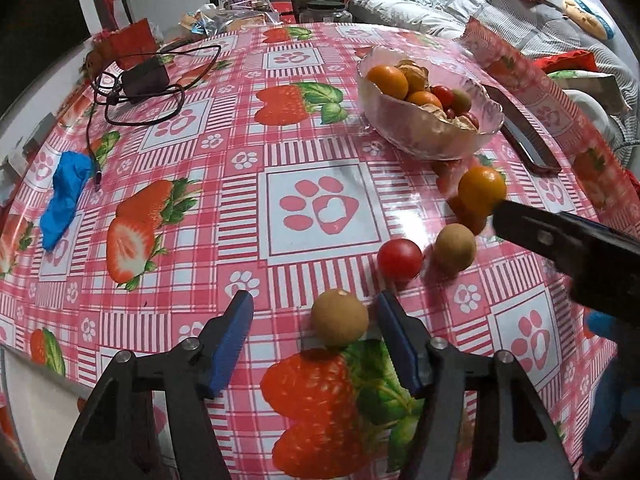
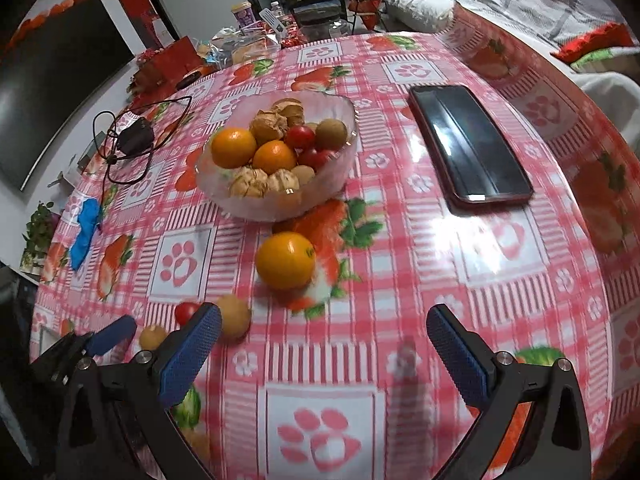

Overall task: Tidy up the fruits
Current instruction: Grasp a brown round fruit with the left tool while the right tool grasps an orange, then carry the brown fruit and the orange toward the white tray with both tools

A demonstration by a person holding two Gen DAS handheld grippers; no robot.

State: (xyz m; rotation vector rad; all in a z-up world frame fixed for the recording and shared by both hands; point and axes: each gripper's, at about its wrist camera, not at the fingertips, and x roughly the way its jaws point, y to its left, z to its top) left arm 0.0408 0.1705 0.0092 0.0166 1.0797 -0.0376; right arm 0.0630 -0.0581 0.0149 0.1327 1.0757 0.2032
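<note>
Between the left gripper's [image 1: 316, 312] parted blue pads sat a small round tan fruit [image 1: 339, 317], nearer the right pad, ungripped. It lay near the pink strawberry-print tablecloth's [image 1: 200, 208] near edge. Wide open, the right gripper [image 2: 324, 330] held nothing.

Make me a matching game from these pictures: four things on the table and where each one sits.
Things:
1. phone
2. loose orange
3. walnuts
4. nearest longan

Places:
A. in the glass bowl
B. between the left gripper fingers
C. on the cloth in front of the bowl
D. flat, right of the bowl

Pairs: 1-D, 2-C, 3-A, 4-B
</note>
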